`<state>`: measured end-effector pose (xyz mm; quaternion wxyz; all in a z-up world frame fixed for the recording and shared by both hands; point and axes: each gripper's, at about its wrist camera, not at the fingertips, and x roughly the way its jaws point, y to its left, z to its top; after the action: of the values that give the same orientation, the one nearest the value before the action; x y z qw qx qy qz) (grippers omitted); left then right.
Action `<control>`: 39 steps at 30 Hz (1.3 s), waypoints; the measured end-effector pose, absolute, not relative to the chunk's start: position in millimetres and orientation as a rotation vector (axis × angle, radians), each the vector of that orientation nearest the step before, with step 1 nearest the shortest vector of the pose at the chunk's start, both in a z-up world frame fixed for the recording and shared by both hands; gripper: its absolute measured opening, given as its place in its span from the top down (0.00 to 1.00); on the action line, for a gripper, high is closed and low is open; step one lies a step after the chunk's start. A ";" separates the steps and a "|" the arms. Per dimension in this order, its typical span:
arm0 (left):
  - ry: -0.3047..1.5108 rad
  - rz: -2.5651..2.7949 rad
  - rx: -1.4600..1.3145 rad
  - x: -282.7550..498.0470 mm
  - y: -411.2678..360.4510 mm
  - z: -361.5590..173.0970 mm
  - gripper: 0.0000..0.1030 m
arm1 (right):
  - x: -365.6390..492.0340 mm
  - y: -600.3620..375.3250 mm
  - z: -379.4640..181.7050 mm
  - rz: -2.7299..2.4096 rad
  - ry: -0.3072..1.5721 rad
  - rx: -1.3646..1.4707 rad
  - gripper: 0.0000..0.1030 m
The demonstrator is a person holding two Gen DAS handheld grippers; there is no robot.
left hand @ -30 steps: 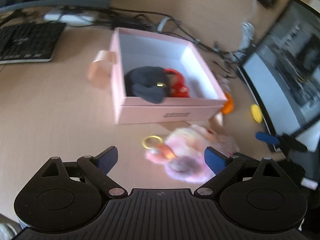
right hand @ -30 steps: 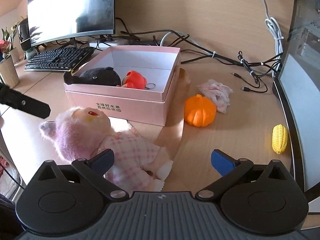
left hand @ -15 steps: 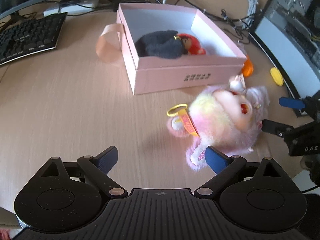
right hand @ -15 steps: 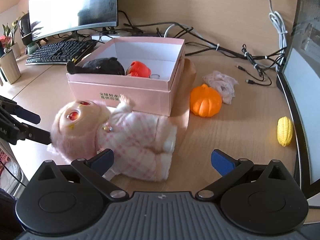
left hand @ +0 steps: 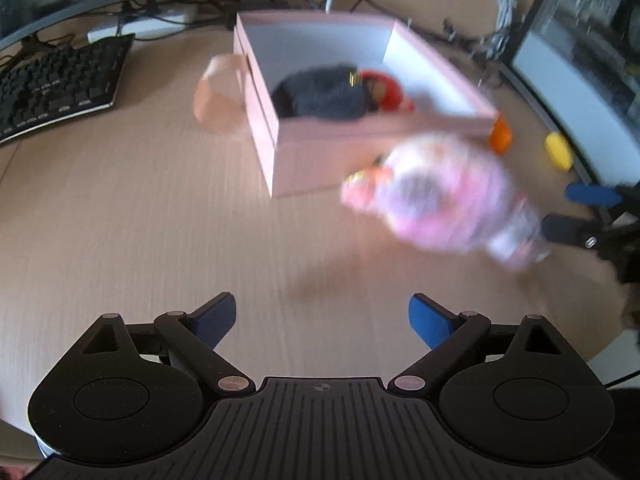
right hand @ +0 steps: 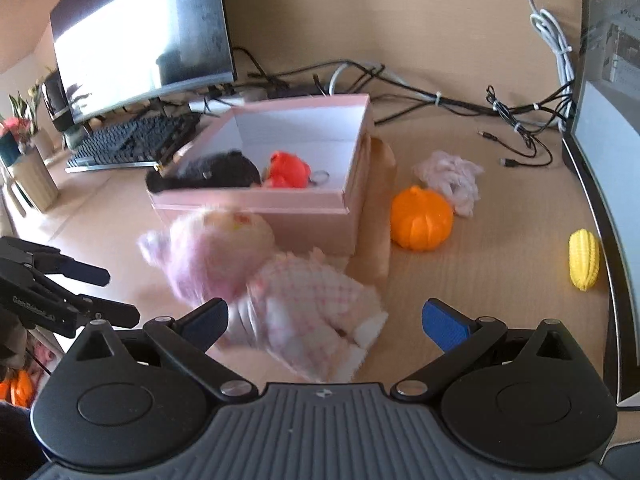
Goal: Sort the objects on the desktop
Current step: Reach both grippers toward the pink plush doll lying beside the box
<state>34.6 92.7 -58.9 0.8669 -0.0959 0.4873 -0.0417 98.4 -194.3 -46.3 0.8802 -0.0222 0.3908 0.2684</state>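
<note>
- Right wrist view: the right claw stands wide open, holding nothing, with the fluffy pink plush doll in a checked pink outfit lying blurred between and just ahead of its blue fingertips. Whether either pad touches the doll cannot be told.
- Left wrist view: the left claw is also spread wide and empty. From there the doll sits ahead and to the right, with the right claw at the far right edge.
- The open pink cardboard box stands just beyond the doll and already holds a black plush toy and a red plush keychain toy — likely the doll's destination.
- Risk: the doll is soft and bulky, so a pinch on loose fur or a limb could slip as it lifts — a grip across the body looks safer.
- Risk: the box wall is close behind the doll's head, so a low carry could knock or shove the light box along the wooden surface.
- Risk: the two claws are near each other around the doll and could collide if both reach in.
- To the right of the right claw lie an orange toy pumpkin, a yellow toy corn cob and a crumpled white tissue, apparently still unsorted.
</note>
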 end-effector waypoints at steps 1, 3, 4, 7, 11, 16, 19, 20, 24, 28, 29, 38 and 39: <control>1.011 -0.095 -0.241 35.4 96.3 -54.8 0.06 | 98.5 -191.3 -44.4 0.569 0.804 -0.052 0.00; 0.992 -0.107 -0.311 38.6 101.5 -48.7 0.06 | 98.2 -182.7 -41.5 0.595 0.781 -0.075 0.00; 0.985 -0.110 -0.327 40.8 102.0 -46.7 0.06 | 98.0 -176.8 -40.6 0.613 0.769 -0.093 0.00; 0.966 -0.118 -0.360 47.8 101.8 -41.3 0.06 | 96.2 -154.2 -38.3 0.688 0.722 -0.188 0.00; 0.960 -0.133 -0.384 51.6 103.1 -39.8 0.06 | 104.0 -123.3 -40.9 0.808 0.706 -0.312 0.00; 0.974 -0.157 -0.505 50.1 115.4 -47.4 0.06 | 126.0 -102.2 -54.7 0.873 0.804 -0.320 0.00; 0.985 -0.178 -0.591 49.9 121.1 -52.4 0.06 | 124.4 -94.6 -62.7 0.868 0.818 -0.347 0.13; 0.990 -0.187 -0.613 51.2 121.4 -54.3 0.06 | 120.0 -92.7 -64.5 0.856 0.801 -0.378 0.21; 1.010 -0.215 -0.676 59.6 118.6 -60.3 0.06 | 95.5 -89.0 -68.5 0.865 0.713 -0.493 0.22; 1.030 -0.246 -0.681 73.3 108.4 -66.0 0.06 | 68.4 -83.4 -74.0 0.876 0.625 -0.625 0.22; 1.041 -0.250 -0.672 77.2 104.8 -68.5 0.06 | 65.4 -82.8 -74.3 0.876 0.618 -0.632 0.21; 1.076 -0.273 -0.562 90.1 82.8 -77.2 0.05 | 42.4 -162.6 -36.1 0.765 0.687 -0.556 0.12; 1.074 -0.272 -0.563 90.9 82.6 -77.7 0.05 | 40.7 -168.8 -35.9 0.747 0.697 -0.551 0.12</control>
<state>90.9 82.6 -77.7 0.8132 -0.2635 0.5030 -0.1274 40.7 -168.8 -35.9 0.8363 -0.2604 0.3292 0.3527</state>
